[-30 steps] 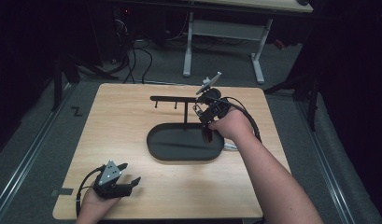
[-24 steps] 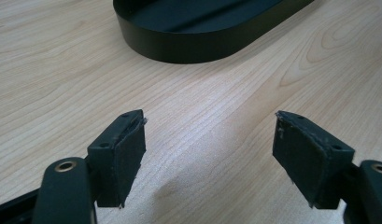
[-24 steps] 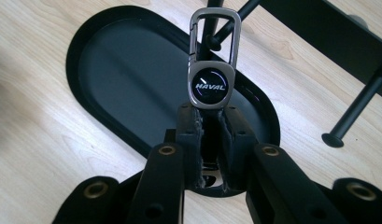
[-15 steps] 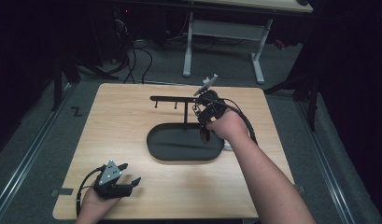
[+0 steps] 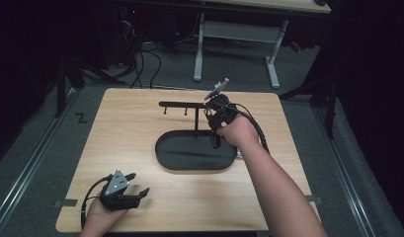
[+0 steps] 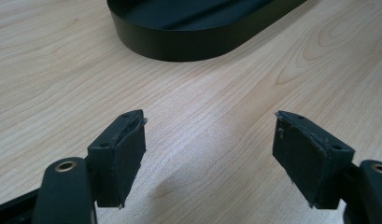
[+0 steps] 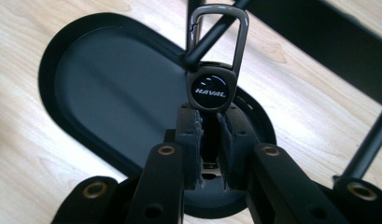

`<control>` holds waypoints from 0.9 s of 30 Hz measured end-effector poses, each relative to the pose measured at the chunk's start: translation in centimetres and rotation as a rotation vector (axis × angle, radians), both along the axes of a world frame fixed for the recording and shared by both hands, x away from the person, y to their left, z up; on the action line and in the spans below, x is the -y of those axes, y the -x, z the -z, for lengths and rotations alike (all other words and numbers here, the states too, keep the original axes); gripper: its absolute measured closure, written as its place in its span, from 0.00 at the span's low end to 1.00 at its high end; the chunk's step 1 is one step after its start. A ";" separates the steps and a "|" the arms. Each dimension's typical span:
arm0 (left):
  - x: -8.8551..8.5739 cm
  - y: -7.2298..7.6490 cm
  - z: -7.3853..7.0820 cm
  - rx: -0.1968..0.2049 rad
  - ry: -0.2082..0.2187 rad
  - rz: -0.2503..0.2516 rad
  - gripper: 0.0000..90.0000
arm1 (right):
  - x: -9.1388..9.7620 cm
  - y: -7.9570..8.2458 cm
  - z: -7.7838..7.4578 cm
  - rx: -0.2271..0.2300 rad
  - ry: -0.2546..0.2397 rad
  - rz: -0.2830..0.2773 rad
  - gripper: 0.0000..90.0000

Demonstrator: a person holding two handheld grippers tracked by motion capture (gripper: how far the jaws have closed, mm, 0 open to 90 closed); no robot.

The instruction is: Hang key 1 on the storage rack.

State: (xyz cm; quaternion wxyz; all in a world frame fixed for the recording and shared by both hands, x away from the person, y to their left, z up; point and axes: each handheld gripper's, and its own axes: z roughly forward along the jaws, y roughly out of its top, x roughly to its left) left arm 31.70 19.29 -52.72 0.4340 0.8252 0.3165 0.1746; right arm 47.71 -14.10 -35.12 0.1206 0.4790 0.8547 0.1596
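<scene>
Currently, your right gripper [image 7: 208, 123] is clamped on a key fob [image 7: 211, 88]: its two jaws stand close together with the lower part of the fob pinched between the pads. The fob carries a round black badge lettered HAVAL and, above it, a grey metal carabiner loop [image 7: 218, 32]. In the right gripper view the loop sits around a thin black bar of the stand [image 7: 212, 37], which crosses through its opening; whether loop and bar touch cannot be told.

In the high view, your right gripper [image 5: 215, 129] is held beside the upright post of the stand [image 5: 196, 118], under the right end of the horizontal hook rail [image 5: 182, 104], and above the right part of the black oval tray [image 5: 165, 158] that forms the stand's base. Your right forearm [image 5: 273, 187] reaches in from the lower right, and the gripper's cable [image 5: 256, 131] loops round the wrist.

Your left gripper [image 5: 135, 190] rests at the near left corner of the wooden table [image 5: 125, 128], well apart from the tray. Its jaws stand wide apart with nothing between them. In the left gripper view, bare tabletop [image 6: 212, 140] lies between the two pads, and the tray's rounded end [image 6: 188, 44] shows farther ahead.
</scene>
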 end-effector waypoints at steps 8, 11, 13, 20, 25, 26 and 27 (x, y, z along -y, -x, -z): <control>0.0 0.0 0.0 -0.004 -0.003 0.004 0.29 | -0.1 -0.4 0.4 0.011 0.000 -0.005 0.88; 0.0 0.0 0.0 -0.006 -0.004 0.005 0.29 | -0.2 -0.6 0.6 0.016 0.002 -0.005 0.86; 0.0 0.0 0.0 -0.007 -0.004 0.005 0.29 | -0.3 -0.6 0.6 0.013 0.000 0.000 0.85; 0.2 0.0 0.1 -0.004 0.000 0.004 0.29 | -0.2 -0.3 0.4 0.017 -0.011 -0.001 0.83; 0.2 0.0 0.1 -0.010 -0.005 0.010 0.29 | -0.1 0.5 0.2 0.015 -0.022 -0.006 0.81; 0.2 0.0 0.0 -0.010 -0.006 0.011 0.29 | 0.0 0.7 0.2 0.017 -0.028 -0.010 0.80; 0.3 0.0 0.1 -0.006 -0.003 0.009 0.29 | 0.0 0.9 0.2 0.016 -0.029 -0.011 0.80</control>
